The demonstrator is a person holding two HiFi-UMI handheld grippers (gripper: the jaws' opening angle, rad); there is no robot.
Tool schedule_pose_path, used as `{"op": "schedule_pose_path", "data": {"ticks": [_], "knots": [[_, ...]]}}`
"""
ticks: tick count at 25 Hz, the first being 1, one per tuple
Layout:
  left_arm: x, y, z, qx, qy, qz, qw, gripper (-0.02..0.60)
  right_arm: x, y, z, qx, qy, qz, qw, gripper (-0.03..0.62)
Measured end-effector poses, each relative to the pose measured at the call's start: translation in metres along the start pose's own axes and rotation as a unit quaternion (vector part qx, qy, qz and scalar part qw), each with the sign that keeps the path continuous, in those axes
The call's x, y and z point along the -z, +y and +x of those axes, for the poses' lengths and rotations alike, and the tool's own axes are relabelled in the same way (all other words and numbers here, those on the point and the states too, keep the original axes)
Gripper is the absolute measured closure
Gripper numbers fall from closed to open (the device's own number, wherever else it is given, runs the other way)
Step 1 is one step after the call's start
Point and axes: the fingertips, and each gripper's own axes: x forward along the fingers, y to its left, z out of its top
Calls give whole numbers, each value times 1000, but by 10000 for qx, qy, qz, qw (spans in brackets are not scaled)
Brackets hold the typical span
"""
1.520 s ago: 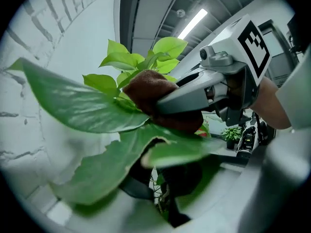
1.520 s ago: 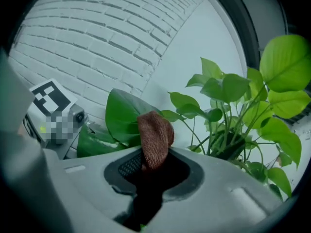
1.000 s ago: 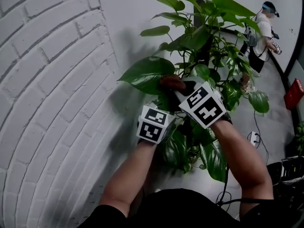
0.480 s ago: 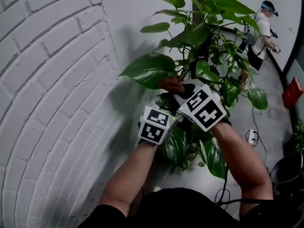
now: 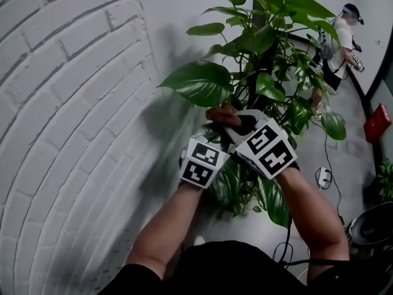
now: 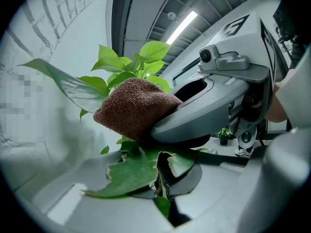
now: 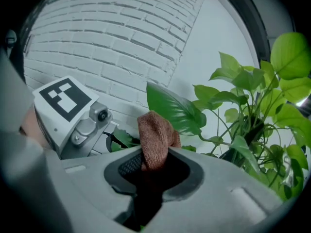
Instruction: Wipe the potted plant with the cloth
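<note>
White-painted brick wall (image 5: 67,103) is seen along the left, and a grey floor (image 5: 344,158) opens to the right, where a person (image 5: 341,39) is seen standing well away. Against the wall the plant (image 5: 270,48) is found, its stems upright and its green leaves spread wide; the pot is hidden by foliage and arms. The right gripper (image 7: 153,171) is clenched on the brown cloth (image 7: 156,135), which is pinched at its lower part so that a rounded wad is left standing out beyond the jaws. The left gripper (image 6: 162,181) is closed on a torn leaf (image 6: 129,171) low on the plant, with the blade nipped between the two jaws and spread over the gripper's front. The cloth is held just above this torn leaf; whether the two are touching cannot be told. A big leaf (image 5: 202,83) is seen reaching out toward the wall just beyond the cloth. Both grippers are held close together, with the right one set slightly above the left.
</note>
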Motion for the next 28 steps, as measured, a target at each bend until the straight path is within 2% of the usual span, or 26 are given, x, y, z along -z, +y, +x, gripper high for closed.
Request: {"op": "schedule_pose_path", "data": {"ticks": [11,28], "knots": [[12,-20,-10,102,36,74,9999,566,12,23,-13,-116,-41,-20,9999,526],[10,-28,-34,-141,111,200,9996,566,6,46,-31,-214,-155,-140,9996,526]]}}
